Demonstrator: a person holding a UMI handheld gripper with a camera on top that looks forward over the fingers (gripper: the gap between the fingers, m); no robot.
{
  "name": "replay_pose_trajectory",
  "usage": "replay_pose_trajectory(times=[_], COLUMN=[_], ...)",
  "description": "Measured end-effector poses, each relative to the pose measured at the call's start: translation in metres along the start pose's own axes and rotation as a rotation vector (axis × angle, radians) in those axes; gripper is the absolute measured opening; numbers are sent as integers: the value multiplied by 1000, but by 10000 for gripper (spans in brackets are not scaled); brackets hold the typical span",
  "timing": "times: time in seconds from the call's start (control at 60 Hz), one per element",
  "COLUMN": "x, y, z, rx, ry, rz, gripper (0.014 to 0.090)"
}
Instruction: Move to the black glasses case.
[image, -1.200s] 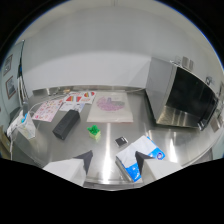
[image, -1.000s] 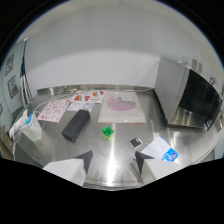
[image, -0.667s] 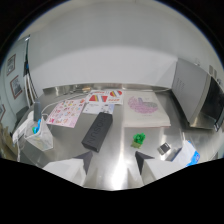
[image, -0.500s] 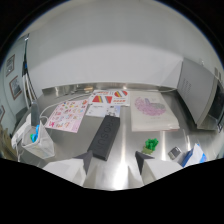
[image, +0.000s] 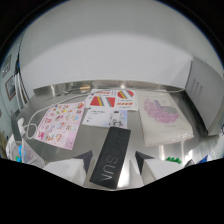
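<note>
the gripper (image: 114, 159) has its two fingers apart, with the long black rectangular glasses case (image: 110, 156) lying between them on the shiny metal table (image: 200, 145).

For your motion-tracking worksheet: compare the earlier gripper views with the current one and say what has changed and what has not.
The tool swung left and advanced until the black glasses case came to lie between its open fingers; before, the case lay farther ahead and to the left. Nothing was grasped. The case, the sticker sheets and the white paper kept their places on the metal table.
</note>
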Motion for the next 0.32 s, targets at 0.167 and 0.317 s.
replay_pose_trajectory(times=[0.167,0.317], x=[0,1], y=[0,0], z=[5,6], rx=[-5,-6], ry=[9,14], rz=[1,-2], gripper=[840,843])
